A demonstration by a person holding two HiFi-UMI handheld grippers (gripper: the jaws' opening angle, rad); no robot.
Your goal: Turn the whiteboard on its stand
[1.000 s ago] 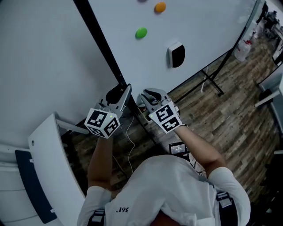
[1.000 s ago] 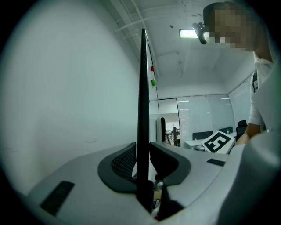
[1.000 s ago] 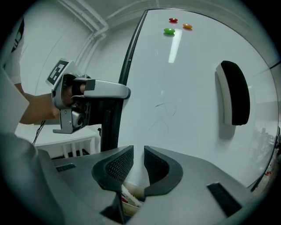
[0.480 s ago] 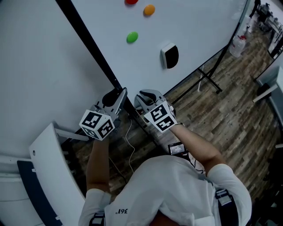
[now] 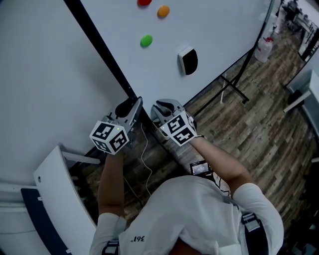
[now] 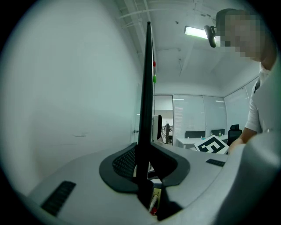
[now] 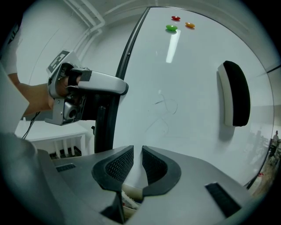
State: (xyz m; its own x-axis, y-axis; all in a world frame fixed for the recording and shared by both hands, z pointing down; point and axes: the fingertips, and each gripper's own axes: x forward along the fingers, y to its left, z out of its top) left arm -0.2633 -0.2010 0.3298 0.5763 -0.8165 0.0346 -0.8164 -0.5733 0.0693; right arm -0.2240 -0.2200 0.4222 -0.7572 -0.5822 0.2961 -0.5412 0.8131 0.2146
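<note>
The whiteboard (image 5: pixel 224 30) fills the top of the head view, with its black frame edge (image 5: pixel 99 50) running diagonally down to a lower corner. My left gripper (image 5: pixel 130 107) is at that corner. In the left gripper view the frame edge (image 6: pixel 147 88) stands upright between the jaws of my left gripper (image 6: pixel 142 154). They have just been closing and now press on it. My right gripper (image 5: pixel 160 107) sits beside it, against the board's face. Its jaws (image 7: pixel 137 151) stand a narrow gap apart, with only white board showing between them.
Green (image 5: pixel 146 41), orange (image 5: pixel 163 11) and red (image 5: pixel 144 2) magnets and a black eraser (image 5: pixel 187 61) stick to the board. The stand's black legs (image 5: pixel 232 87) rest on the wooden floor (image 5: pixel 239 134). A spray bottle (image 5: pixel 263 47) is far right and a white panel (image 5: pixel 55 199) at the lower left.
In the head view both grippers, the board's corner, the magnets and the eraser have shifted a little to the left. The left jaws have drawn in on the frame edge.
</note>
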